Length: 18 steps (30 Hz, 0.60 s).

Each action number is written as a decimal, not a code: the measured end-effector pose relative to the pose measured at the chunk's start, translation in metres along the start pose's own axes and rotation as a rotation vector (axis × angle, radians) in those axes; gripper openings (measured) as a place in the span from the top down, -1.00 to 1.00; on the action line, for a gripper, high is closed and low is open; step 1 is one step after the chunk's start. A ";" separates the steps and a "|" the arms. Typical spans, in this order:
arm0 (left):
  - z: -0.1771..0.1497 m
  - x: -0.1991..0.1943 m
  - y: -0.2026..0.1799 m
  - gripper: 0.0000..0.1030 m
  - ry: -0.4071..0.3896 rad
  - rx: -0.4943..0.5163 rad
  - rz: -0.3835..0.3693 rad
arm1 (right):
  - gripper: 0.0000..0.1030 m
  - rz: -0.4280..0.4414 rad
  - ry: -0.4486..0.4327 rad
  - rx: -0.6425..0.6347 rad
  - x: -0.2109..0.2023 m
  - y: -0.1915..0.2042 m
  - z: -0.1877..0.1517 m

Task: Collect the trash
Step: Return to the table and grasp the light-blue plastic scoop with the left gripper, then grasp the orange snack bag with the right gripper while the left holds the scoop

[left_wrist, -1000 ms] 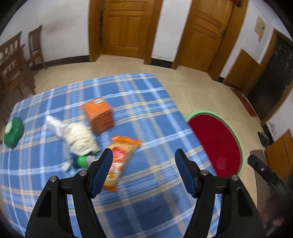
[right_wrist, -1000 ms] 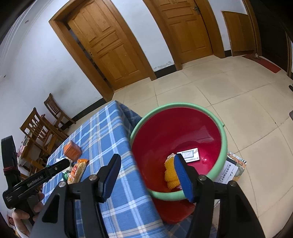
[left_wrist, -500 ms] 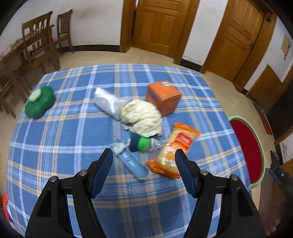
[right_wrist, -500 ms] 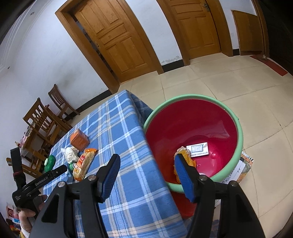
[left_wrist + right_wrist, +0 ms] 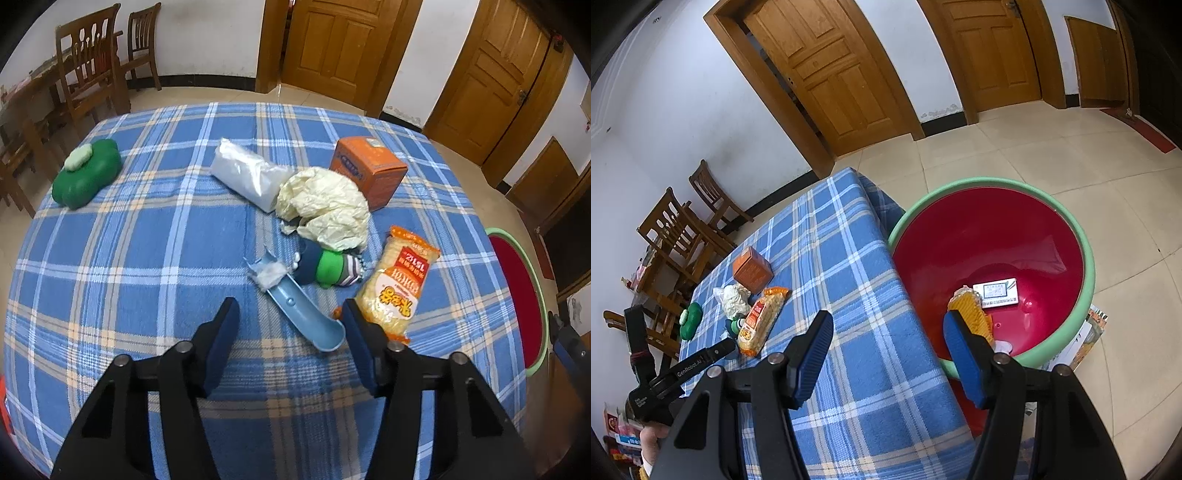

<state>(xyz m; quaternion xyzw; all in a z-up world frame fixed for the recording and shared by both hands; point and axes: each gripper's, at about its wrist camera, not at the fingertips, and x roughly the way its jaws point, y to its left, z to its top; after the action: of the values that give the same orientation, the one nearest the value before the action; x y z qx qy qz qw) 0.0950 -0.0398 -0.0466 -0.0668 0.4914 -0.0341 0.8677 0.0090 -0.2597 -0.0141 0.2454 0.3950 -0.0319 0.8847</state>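
A pile of trash lies on the blue plaid tablecloth [image 5: 147,240]: a blue plastic scoop [image 5: 303,314], a white crumpled scrap [image 5: 269,274], a green and navy bundle [image 5: 327,266], cream crumpled paper [image 5: 325,206], an orange snack packet [image 5: 400,284], an orange box [image 5: 369,170] and a clear bag [image 5: 247,173]. My left gripper [image 5: 290,316] hovers low over the scoop, and its jaws are closing. The scoop's near end lies between the jaws, with neither pad pressing on it. My right gripper [image 5: 886,325] stands open and holds nothing, between the table edge and the red basin [image 5: 1086,251].
The green-rimmed basin sits on the floor right of the table and holds a white box [image 5: 995,293] and a yellow packet [image 5: 971,310]. A green clover-shaped object [image 5: 86,175] lies at the table's far left. Wooden chairs [image 5: 92,74] stand behind the table.
My left gripper has swung left from the basin side and dropped toward the pile, and its jaws have narrowed around the scoop's end. The right gripper has shifted slightly and stays open.
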 end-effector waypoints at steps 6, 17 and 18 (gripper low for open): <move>-0.003 0.005 0.002 0.26 0.007 0.005 -0.003 | -0.26 0.005 0.014 -0.007 0.004 0.004 -0.001; -0.006 0.003 0.010 0.71 0.006 -0.008 -0.038 | -0.26 0.024 0.047 -0.047 0.017 0.025 -0.004; -0.006 0.002 0.012 0.71 0.006 -0.011 -0.041 | -0.27 0.027 0.052 -0.056 0.019 0.029 -0.005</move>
<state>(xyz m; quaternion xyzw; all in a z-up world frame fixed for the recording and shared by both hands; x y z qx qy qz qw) 0.0912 -0.0291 -0.0533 -0.0814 0.4925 -0.0492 0.8651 0.0257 -0.2296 -0.0182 0.2268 0.4152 -0.0025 0.8810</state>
